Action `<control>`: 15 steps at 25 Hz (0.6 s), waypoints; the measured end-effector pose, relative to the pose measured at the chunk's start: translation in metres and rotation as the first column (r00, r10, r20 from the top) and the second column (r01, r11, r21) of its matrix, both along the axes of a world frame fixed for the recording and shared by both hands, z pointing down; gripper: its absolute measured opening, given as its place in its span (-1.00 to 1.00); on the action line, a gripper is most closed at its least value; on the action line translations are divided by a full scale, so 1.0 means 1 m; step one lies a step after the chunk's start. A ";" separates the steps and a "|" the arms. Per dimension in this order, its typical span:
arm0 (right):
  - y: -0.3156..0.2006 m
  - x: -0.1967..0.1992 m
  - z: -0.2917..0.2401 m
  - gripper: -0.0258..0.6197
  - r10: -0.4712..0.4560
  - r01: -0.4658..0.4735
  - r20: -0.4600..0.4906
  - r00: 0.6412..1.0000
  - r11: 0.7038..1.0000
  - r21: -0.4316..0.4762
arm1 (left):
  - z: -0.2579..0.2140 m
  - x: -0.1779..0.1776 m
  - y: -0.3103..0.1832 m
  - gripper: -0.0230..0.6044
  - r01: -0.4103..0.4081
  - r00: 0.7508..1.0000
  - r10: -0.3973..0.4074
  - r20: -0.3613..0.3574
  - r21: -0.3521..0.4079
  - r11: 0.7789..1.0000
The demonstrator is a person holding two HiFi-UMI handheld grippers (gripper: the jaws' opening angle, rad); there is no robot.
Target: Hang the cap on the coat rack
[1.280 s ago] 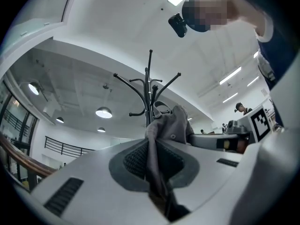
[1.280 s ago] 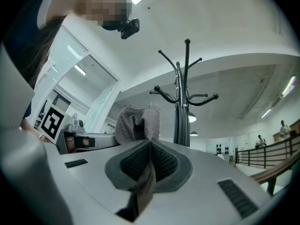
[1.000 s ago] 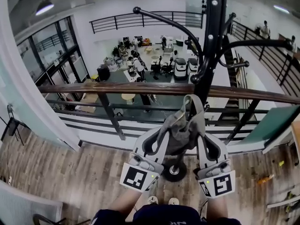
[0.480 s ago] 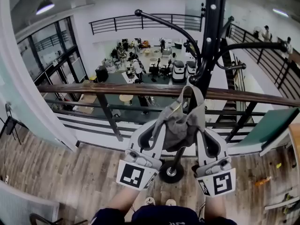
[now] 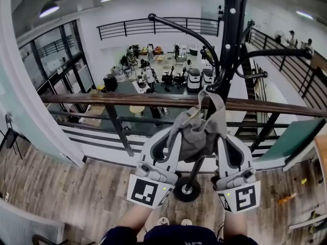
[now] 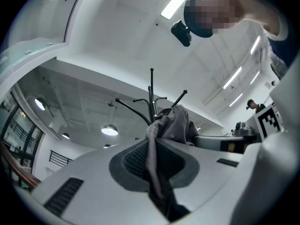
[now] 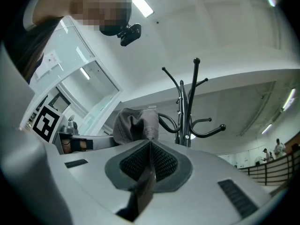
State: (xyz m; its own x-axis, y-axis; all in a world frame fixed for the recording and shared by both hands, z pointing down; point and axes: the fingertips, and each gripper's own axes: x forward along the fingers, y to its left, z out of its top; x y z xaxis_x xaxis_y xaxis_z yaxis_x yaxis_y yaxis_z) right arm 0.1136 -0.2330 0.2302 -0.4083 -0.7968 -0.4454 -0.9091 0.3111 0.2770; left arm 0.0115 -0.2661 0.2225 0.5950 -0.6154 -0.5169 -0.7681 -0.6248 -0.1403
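Cap (image 5: 198, 131): grey cloth, crumpled, held up between both grippers in front of the pole of the coat rack (image 5: 230, 45); near the middle of the head view.
Left gripper (image 5: 178, 125): at 8 o'clock of the cap; jaws drawn nearly together, pinching a fold of the grey cloth that runs up between its pads.
Right gripper (image 5: 218, 132): at 4 o'clock of the cap; jaws pressed tight on a thin dark strip of the cap.
Coat rack: black and upright, with its pole rising toward 1 o'clock from the cap.
Long hook (image 5: 179, 27): sweeps out from the pole toward 10 o'clock.
Second hook (image 5: 278, 49): reaches toward 3 o'clock.
Low hook (image 5: 214, 83): short and curled, just above the cap's top edge at 12 o'clock; whether cloth and hook touch cannot be told.
Base (image 5: 187, 189): round and dark, at 6 o'clock of the cap, between the two grippers.
Railing (image 5: 127, 99): a wooden top bar crossing behind the cap from 9 to 3 o'clock.
Floor (image 5: 76, 193): wood planks under the grippers.
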 end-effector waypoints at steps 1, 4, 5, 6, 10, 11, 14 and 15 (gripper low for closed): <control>0.000 -0.001 0.000 -0.87 -0.001 0.001 -0.003 1.000 1.000 0.004 | 0.000 -0.001 0.001 -0.80 0.000 1.000 0.000 -0.003 0.002 1.000; -0.001 -0.002 -0.003 -0.87 -0.004 0.004 -0.005 1.000 1.000 0.014 | -0.002 -0.002 0.000 -0.81 0.000 1.000 0.000 -0.010 0.003 1.000; -0.001 -0.001 -0.004 -0.87 -0.006 0.006 -0.003 1.000 1.000 0.019 | -0.004 -0.002 0.000 -0.80 0.002 1.000 -0.002 -0.011 0.009 1.000; -0.001 -0.001 -0.005 -0.87 -0.009 0.009 -0.001 1.000 1.000 0.023 | -0.006 -0.003 0.001 -0.80 0.005 1.000 -0.005 -0.011 0.018 1.000; -0.005 -0.002 -0.009 -0.87 -0.018 0.018 0.012 1.000 0.999 0.031 | -0.007 -0.003 -0.003 -0.80 -0.006 1.000 0.006 -0.002 0.001 1.000; -0.009 -0.002 -0.010 -0.87 -0.018 0.018 0.021 1.000 1.000 0.026 | -0.008 -0.003 -0.008 -0.80 -0.008 1.000 0.008 -0.002 -0.004 1.000; -0.019 0.001 -0.007 -0.87 -0.017 0.018 0.057 0.998 1.000 -0.002 | -0.008 -0.001 -0.019 -0.80 -0.014 1.000 0.014 0.001 -0.018 1.000; -0.022 0.002 -0.004 -0.87 -0.015 0.015 0.067 0.998 1.000 -0.011 | -0.006 0.000 -0.022 -0.80 -0.016 1.000 0.016 0.003 -0.025 1.000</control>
State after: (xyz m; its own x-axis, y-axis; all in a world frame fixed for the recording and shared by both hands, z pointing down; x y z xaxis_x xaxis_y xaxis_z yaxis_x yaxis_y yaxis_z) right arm 0.1159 -0.2555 0.2259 -0.3897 -0.7962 -0.4628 -0.9208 0.3276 0.2116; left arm 0.0118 -0.2879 0.2169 0.6063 -0.6182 -0.5001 -0.7575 -0.6404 -0.1268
